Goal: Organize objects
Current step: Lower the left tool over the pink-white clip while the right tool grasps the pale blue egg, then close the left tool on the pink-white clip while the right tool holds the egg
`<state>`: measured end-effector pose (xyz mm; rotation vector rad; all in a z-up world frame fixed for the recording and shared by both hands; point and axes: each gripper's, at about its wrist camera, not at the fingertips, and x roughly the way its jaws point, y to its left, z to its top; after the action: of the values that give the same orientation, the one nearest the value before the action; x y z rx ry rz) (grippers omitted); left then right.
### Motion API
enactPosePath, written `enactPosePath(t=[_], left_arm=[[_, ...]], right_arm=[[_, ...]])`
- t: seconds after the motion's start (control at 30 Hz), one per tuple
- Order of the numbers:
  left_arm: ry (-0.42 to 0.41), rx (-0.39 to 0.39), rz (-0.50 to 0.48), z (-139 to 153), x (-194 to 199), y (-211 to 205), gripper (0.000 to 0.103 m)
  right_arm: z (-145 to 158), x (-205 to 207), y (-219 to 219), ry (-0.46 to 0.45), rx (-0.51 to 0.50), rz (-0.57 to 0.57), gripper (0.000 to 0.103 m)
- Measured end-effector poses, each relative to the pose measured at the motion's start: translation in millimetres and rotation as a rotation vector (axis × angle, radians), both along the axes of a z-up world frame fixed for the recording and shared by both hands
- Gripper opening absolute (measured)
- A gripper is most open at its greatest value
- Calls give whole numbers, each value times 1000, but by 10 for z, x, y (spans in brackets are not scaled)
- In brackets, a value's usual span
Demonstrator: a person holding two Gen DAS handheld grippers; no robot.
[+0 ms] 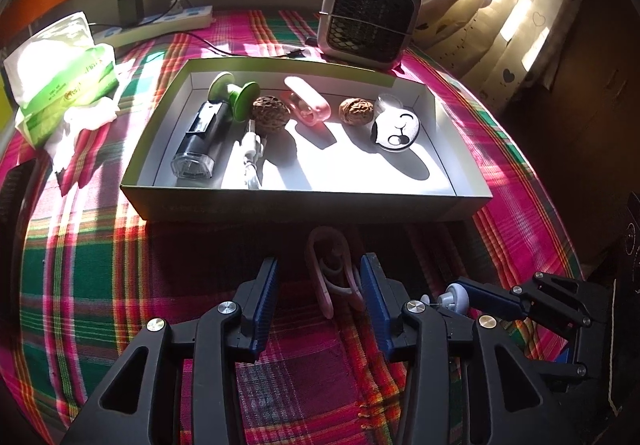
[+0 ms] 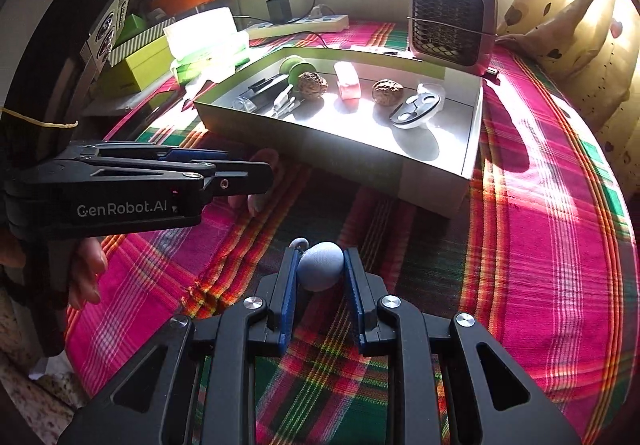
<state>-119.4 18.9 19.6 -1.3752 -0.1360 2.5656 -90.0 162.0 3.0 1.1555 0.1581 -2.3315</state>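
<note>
A pink clip [image 1: 325, 299] lies on the plaid cloth between the fingers of my left gripper [image 1: 320, 265]. Its right side is against the right pad and the left pad stands apart from it, so the jaws are open. My right gripper [image 2: 321, 257] is shut on a small grey-blue egg-shaped object [image 2: 322, 273] with a ring at its top, low over the cloth. Just beyond both stands the shallow open box [image 1: 304, 201], holding a green spool [image 1: 234, 95], a black device [image 1: 200, 141], two walnuts, a pink case [image 1: 308, 103] and a white round piece [image 1: 396, 131].
A small grey heater [image 1: 372, 21] stands behind the box. A tissue pack [image 1: 60, 81] sits at the left, and a power strip with a charger [image 1: 160, 21] at the back. Green boxes [image 2: 136, 65] are stacked left of the box. A curtain hangs on the right.
</note>
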Motion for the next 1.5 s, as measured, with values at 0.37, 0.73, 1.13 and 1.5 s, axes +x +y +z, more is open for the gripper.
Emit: enactPosePath(t=[0.37,0.73,1.13,1.5], left_arm=[[-3,-64,-4,-52,-23,64,40],[7,-57,11,-60,-34,30,38],[20,-80,28,-66,-23,-6,21],[26,-87,25,-58,-11,-5,21]], right_arm=[[-3,-29,45,0,-18,-8,24],[-2,-31,46,0,-19,-8,24],[-4,-31,45,-1,-20,-8,24],[-6,-31,44,-1,-20,-9,24]])
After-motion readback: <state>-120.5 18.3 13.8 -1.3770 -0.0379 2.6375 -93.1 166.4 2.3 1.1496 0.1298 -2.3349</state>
